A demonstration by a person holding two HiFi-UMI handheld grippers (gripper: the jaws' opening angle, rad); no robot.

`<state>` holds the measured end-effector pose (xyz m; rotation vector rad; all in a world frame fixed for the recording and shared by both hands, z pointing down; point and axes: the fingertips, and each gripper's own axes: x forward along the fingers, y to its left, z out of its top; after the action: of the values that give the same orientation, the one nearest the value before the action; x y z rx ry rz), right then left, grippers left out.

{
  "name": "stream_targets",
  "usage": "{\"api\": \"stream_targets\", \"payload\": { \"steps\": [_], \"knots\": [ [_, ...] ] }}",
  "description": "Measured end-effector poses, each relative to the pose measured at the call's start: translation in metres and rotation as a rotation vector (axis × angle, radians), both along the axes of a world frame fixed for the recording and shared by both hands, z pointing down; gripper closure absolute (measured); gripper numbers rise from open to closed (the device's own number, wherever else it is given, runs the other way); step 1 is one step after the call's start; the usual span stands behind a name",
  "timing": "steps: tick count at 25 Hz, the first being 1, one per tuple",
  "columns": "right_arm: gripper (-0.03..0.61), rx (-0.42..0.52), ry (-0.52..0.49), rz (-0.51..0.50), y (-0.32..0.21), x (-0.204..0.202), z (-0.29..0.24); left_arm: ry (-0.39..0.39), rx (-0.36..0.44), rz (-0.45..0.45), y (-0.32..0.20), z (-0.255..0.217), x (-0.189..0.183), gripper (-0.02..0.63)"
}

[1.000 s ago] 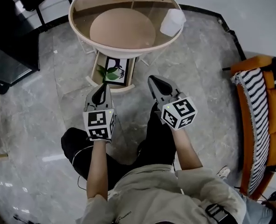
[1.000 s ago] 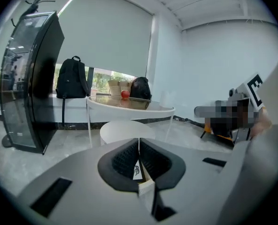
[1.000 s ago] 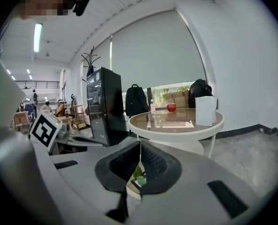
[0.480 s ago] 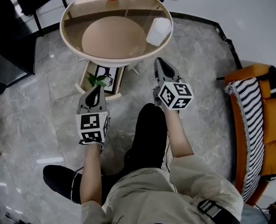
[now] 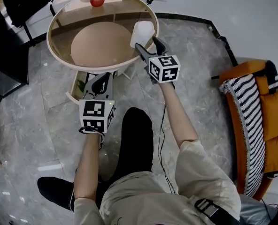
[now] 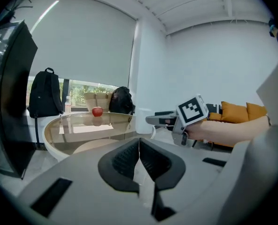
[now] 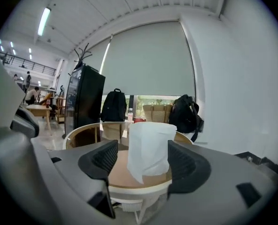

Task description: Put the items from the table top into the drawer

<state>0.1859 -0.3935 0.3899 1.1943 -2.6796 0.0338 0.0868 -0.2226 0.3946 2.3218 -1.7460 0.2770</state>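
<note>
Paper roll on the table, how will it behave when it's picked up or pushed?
The paper roll looks soft and layered, so it would probably squash under a firm squeeze and weigh little. It stands upright near the edge of the glass table with a loose sheet hanging, so a push might tip it over.

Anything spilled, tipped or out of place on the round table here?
Nothing stands out. The white paper roll stands upright near the edge of the round glass-topped table, only a loose sheet end trailing at its base; the red apple sits intact at the far side. No spill or damage shows.
</note>
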Motion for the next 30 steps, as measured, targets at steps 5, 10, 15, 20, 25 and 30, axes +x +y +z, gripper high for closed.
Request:
{"api": "stream_targets", "payload": {
  "steps": [5, 10, 15, 20, 25, 30],
  "knots": [
    [0.239, -0.030, 0.024, 0.014, -0.043, -0.006, 0.012, -0.025, -0.028, -0.019, 0.012, 0.008, -0.009, 0.591],
    [0.239, -0.013, 0.094, 0.050, -0.073, -0.005, 0.012, -0.012, -0.050, -0.098, 0.023, 0.016, -0.035, 0.591],
    [0.254, 0.012, 0.092, 0.082, -0.082, 0.000, 0.015, -0.017, -0.049, -0.139, 0.028, 0.021, -0.048, 0.591],
    [0.361, 0.030, 0.047, 0.107, -0.073, 0.003, 0.013, -0.008, -0.053, -0.144, 0.032, 0.034, -0.063, 0.591],
    [0.368, 0.043, 0.052, 0.085, -0.047, -0.010, 0.010, 0.036, -0.047, -0.143, 0.033, 0.050, -0.087, 0.591],
    [0.368, 0.042, 0.031, 0.060, -0.014, -0.033, 0.010, 0.048, -0.072, -0.106, 0.045, 0.066, -0.103, 0.591]
  ]
}}
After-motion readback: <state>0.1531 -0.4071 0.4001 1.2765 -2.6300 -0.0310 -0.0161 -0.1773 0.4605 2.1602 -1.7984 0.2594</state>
